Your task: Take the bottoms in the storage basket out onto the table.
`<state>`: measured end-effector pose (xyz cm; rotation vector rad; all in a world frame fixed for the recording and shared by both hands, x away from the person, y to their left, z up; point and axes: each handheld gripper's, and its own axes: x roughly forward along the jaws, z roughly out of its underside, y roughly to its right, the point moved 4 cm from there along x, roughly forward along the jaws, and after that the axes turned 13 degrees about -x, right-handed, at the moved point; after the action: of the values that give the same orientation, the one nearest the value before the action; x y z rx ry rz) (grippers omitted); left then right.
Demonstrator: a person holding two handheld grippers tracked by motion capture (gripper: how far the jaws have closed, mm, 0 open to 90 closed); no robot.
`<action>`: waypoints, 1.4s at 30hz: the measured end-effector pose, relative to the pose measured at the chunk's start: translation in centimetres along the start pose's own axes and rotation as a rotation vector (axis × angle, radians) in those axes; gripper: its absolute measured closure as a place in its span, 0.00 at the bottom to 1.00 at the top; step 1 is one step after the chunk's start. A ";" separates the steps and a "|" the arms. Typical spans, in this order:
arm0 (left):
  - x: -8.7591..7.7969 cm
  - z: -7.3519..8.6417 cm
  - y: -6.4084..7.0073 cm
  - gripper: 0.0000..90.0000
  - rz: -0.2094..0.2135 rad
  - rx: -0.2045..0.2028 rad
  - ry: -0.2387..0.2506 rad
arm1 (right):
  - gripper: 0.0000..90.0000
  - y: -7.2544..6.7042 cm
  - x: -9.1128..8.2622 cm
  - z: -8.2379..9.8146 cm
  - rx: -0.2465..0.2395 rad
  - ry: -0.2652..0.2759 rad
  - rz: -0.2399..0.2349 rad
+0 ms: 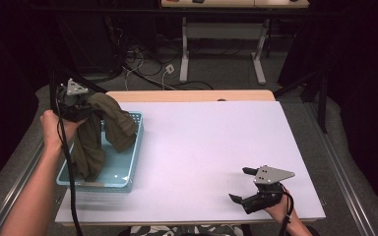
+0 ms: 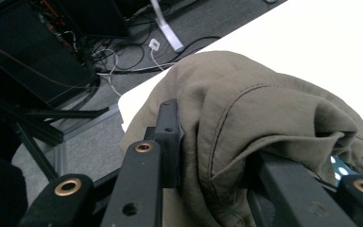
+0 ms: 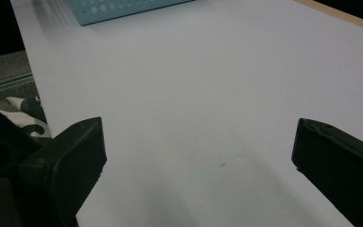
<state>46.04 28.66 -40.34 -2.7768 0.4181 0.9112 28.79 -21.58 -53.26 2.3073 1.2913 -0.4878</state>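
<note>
Where the high view ends at its lower right, the right gripper (image 1: 246, 187) rests low over the white table (image 1: 206, 147), its jaws spread wide with nothing between them. Its own view adds what the overhead shot cannot — matte black blocky pads (image 3: 75, 156) at the bottom corners, smooth bare tabletop between them, and a perforated corner of the basket (image 3: 118, 9) at the upper left of the frame.

Farther up, at the left of the high view, a light blue plastic basket (image 1: 123, 172) sits on the table's left edge. Above it the left gripper (image 1: 76, 105) pinches an olive-green cloth (image 1: 98, 137), which hangs in a long crumpled drape with its lower end down inside the basket.

From the left gripper view the weave comes close — the cloth (image 2: 264, 118) is soft, creased fabric with a stitched seam, bunched thick between the two black jaws pressed on it. Beyond it, grey floor and tangled cables (image 2: 123, 61) fill the upper left.
</note>
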 end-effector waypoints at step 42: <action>-3.7 -1.8 0.8 0.82 0.189 0.097 -0.024 | 0.04 -0.1 0.0 0.0 -0.003 -0.003 -0.015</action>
<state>43.92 28.17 -36.81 -2.6697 0.7115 0.9356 28.74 -21.53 -53.32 2.2952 1.3084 -0.4939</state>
